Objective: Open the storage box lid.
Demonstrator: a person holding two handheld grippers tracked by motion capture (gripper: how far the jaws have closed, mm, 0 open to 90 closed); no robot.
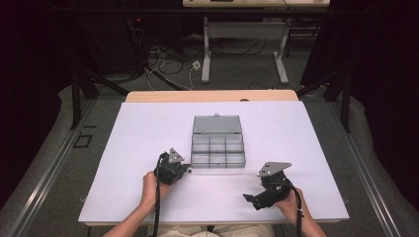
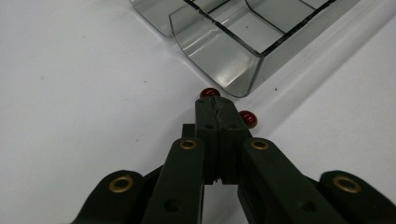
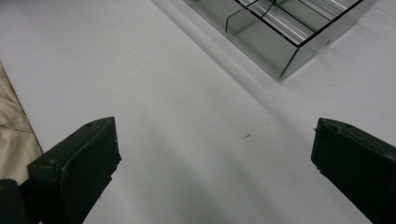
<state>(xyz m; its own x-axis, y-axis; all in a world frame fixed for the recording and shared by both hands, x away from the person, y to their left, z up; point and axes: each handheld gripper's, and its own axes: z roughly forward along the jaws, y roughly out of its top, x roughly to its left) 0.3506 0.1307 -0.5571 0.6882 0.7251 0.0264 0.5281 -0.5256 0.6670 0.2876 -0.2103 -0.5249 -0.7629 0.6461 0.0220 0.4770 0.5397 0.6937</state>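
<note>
A clear plastic compartment box (image 1: 218,166) with its lid laid open behind stands mid-table. In the left gripper view its rounded corner (image 2: 224,60) is just ahead of my left gripper (image 2: 215,99), whose jaws are pressed together. One small red bead (image 2: 209,92) peeks out right at the tips; whether it is pinched I cannot tell. A second red bead (image 2: 248,119) lies on the table beside the right jaw. In the high view the left gripper (image 1: 184,171) sits at the box's front left corner. My right gripper (image 1: 264,191) rests right of it, jaws wide apart (image 3: 212,154) over bare table.
The white table top (image 1: 148,133) has free room on all sides of the box. In the right gripper view the box corner (image 3: 275,51) is ahead to the upper right. Desk legs and cables stand on the floor beyond the far edge.
</note>
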